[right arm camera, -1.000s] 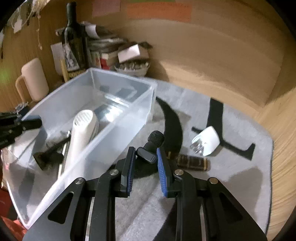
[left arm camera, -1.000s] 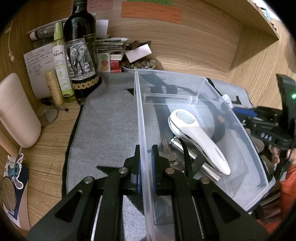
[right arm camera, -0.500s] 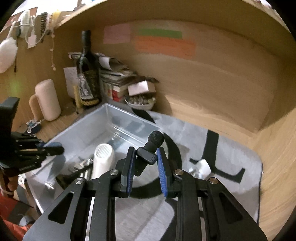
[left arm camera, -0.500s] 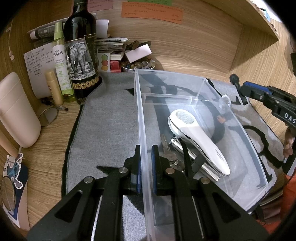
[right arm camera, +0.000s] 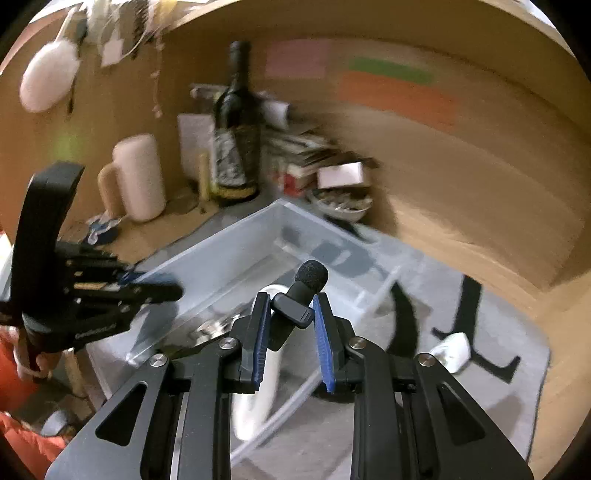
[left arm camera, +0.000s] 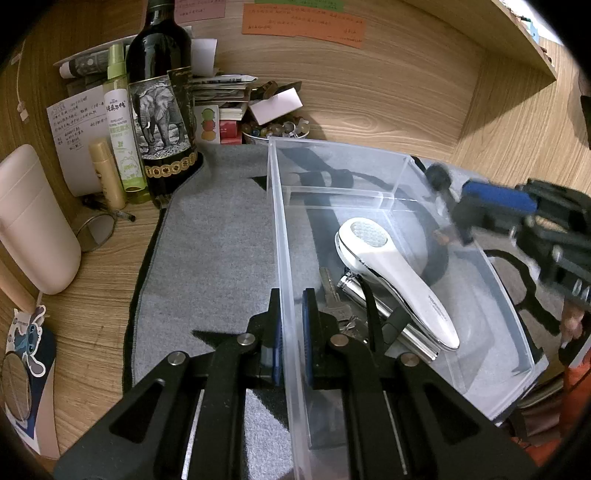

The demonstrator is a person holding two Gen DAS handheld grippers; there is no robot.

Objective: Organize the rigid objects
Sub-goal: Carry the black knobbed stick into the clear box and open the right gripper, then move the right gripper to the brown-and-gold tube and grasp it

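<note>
Right tongs [right arm camera: 290, 325] lifted mic [right arm camera: 301, 295] over bin [left arm camera: 291, 387]; left tongs [left arm camera: 291, 332] clamp wall. Massager [left arm camera: 395, 280], keys [left arm camera: 332, 299] in; plug [right arm camera: 452, 356] left, 3 o'clock.

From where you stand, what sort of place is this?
Probably a home desk nook: light wood-grain desk and walls, coloured paper notes stuck up, a dark wine bottle with an elephant label and stacked papers beside a clear plastic storage bin.
</note>
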